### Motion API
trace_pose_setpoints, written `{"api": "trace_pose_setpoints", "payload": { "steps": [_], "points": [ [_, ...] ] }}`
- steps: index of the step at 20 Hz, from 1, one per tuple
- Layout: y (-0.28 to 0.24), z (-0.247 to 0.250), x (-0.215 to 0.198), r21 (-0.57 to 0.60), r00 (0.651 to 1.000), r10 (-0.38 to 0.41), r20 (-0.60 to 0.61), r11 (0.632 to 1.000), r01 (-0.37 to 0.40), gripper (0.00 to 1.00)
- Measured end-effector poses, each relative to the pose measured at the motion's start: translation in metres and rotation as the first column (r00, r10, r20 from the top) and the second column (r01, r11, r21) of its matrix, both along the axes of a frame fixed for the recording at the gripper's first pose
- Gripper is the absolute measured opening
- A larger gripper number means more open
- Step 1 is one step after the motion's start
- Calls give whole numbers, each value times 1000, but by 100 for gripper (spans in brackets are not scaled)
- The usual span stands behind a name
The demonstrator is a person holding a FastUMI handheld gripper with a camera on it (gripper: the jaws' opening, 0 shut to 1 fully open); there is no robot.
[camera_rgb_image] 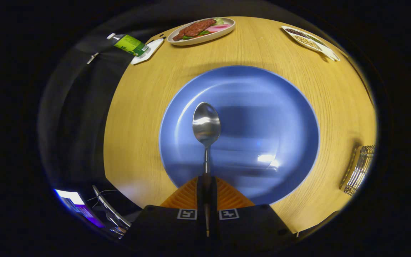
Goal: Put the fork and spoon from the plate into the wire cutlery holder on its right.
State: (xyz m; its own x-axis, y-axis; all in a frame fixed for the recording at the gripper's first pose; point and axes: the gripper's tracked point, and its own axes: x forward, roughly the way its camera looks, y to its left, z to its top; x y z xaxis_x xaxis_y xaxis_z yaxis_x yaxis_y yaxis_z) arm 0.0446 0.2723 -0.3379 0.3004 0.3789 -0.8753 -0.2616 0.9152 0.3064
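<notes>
My gripper is shut on the handle of a steel spoon. The spoon's bowl sticks out ahead of the fingers, held above the blue plate. The plate lies on the wooden table straight ahead and has nothing lying on it that I can see. The wire cutlery holder stands on the table to the right of the plate, seen only in part; its inside is hidden.
Beyond the plate stand an oval dish of meat and vegetables and, to the far right, a tray of beans. A green-labelled bottle lies by a white coaster at the table's far left edge.
</notes>
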Motion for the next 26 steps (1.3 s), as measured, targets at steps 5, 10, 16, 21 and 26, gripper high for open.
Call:
{"api": "trace_pose_setpoints", "payload": {
  "steps": [5,10,16,21,26],
  "points": [
    [-12,12,-3,5,999,32,17,999,-32,7],
    [-43,40,-15,-24,996,75,49,997,-74,7],
    [-90,96,-31,-34,986,111,125,994,-107,7],
    [-157,134,-44,-79,988,82,130,994,-72,7],
    [-220,153,-58,-103,999,29,45,994,-24,7]
  ]
}}
